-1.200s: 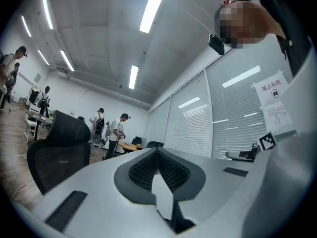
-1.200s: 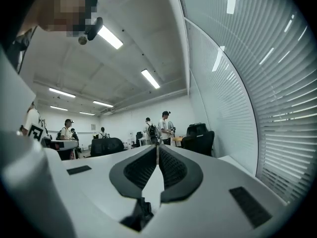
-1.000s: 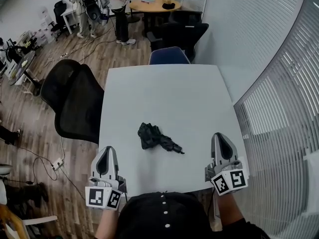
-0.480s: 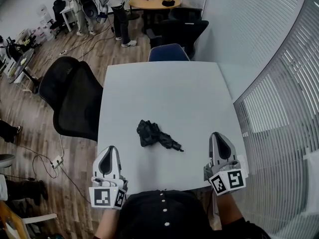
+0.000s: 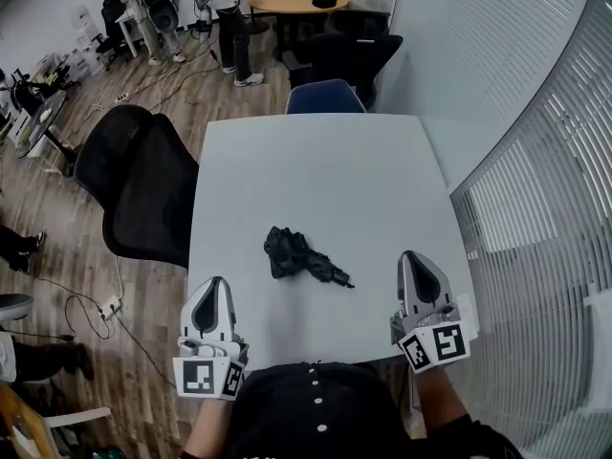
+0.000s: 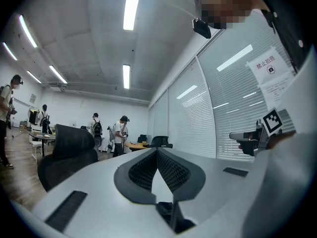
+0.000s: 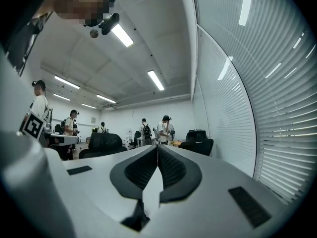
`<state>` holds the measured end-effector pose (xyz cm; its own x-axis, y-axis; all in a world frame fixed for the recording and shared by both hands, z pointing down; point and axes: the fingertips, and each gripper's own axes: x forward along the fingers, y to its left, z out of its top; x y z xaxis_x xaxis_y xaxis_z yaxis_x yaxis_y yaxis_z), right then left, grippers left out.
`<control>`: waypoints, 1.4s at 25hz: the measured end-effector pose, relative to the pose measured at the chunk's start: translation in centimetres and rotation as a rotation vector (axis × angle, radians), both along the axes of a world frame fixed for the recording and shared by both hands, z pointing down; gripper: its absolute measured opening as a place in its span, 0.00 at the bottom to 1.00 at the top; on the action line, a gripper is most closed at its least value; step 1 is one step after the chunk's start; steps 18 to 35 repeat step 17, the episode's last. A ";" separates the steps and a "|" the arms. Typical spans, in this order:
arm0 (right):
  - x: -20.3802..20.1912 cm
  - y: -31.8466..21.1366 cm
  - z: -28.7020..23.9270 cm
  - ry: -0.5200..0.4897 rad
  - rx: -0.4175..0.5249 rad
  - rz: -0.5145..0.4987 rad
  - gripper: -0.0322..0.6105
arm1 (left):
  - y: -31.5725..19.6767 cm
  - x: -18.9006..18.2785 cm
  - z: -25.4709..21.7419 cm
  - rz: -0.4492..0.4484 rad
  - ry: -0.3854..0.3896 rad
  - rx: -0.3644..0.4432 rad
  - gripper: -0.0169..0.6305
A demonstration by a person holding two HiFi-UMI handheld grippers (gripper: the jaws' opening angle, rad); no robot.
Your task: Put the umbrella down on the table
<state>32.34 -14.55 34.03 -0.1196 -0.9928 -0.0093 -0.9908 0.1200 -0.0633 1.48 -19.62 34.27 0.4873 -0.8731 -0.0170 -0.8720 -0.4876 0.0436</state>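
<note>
**A:** How is the worktop (image 5: 316,180) set out?

**B:** A pale, square worktop is seen from above, with only one thing left on it. A black office chair (image 5: 143,194) is drawn up at its left edge.

**A:** Where is the umbrella to be found?

**B:** The folded black umbrella (image 5: 301,259) is laid flat on the worktop, between the middle and the near edge, with its handle pointed to the right. It is touched by nothing, so the putting down is judged to be done.

**A:** And how are the claws held?

**B:** The left claw (image 5: 218,285) is held at the near left corner and the right claw (image 5: 413,258) by the near right edge. Each is kept well apart from the umbrella, one to either side. Both are clenched on nothing: in each gripper view the ribbed jaws are seen pressed together at the tips, with no thing between them. They are judged to be parked clear so that the umbrella is not disturbed.
</note>
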 end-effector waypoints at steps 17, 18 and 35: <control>0.0 -0.7 0.1 0.043 -0.010 0.007 0.10 | -0.2 0.4 -0.1 -0.002 -0.018 0.000 0.05; 0.0 -0.7 0.1 0.043 -0.010 0.007 0.10 | -0.2 0.4 -0.1 -0.002 -0.018 0.000 0.05; 0.0 -0.7 0.1 0.043 -0.010 0.007 0.10 | -0.2 0.4 -0.1 -0.002 -0.018 0.000 0.05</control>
